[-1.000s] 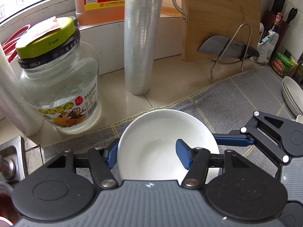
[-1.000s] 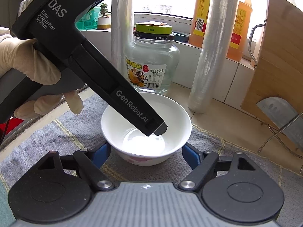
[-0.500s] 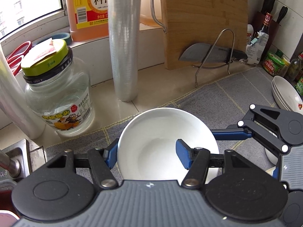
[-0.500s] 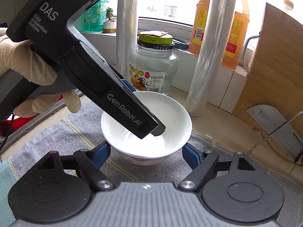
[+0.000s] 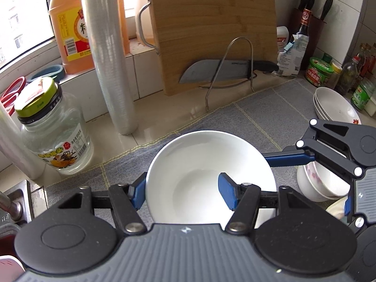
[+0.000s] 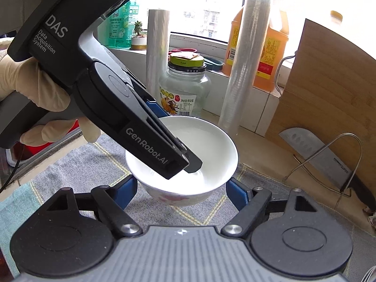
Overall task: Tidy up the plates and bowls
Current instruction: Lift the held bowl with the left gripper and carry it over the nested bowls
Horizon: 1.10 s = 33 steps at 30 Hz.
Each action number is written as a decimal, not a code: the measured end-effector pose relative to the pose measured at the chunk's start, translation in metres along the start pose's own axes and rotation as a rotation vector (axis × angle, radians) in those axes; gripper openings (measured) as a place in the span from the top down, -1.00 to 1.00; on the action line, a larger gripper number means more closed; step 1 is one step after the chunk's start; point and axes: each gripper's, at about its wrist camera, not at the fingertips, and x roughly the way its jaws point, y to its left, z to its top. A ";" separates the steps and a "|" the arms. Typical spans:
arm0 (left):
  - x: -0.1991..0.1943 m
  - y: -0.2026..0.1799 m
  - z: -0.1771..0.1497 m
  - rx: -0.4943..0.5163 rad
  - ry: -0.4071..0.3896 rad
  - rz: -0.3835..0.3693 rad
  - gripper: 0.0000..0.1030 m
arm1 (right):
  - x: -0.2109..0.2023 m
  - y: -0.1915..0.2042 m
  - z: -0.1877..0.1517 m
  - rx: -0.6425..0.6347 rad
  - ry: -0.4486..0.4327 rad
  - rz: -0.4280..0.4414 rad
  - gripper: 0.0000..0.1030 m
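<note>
Home kitchen: cutting board (image 5: 211, 28), cleaver (image 5: 221, 70), oil jug (image 5: 70, 30), sink edge (image 5: 21, 197).

A white bowl (image 6: 188, 162) is gripped at its rim by the left gripper (image 6: 185, 162), which is held by a gloved hand (image 6: 30, 89) at the left. The blue fingers (image 6: 237, 195) of the right gripper (image 6: 182, 193) are seen near, on both sides of the bowl, not touching it. A glass jar (image 6: 185, 89) is placed farther behind.

The near rim of the white bowl (image 5: 206, 176) is hidden behind the left gripper (image 5: 183, 191) body. The stacked bowls (image 5: 315, 185) at the grey mat's (image 5: 270, 115) right edge are partly covered by the right gripper (image 5: 305, 157) linkage. The jar label (image 5: 62, 148) print is too small to read. The red object (image 5: 9, 91) is cut off at the left edge.
</note>
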 end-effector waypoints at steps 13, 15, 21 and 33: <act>-0.005 -0.067 0.012 0.101 -0.018 -0.077 -0.19 | -0.056 -0.023 -0.031 0.061 0.003 -0.094 -0.67; -0.003 -0.076 0.016 0.118 -0.021 -0.098 -0.19 | -0.063 -0.027 -0.036 0.068 0.005 -0.121 -0.67; 0.006 -0.106 0.028 0.186 -0.026 -0.159 -0.19 | -0.082 -0.041 -0.052 0.118 0.017 -0.189 -0.67; 0.026 -0.156 0.041 0.301 -0.019 -0.266 -0.19 | -0.112 -0.063 -0.083 0.212 0.051 -0.303 -0.67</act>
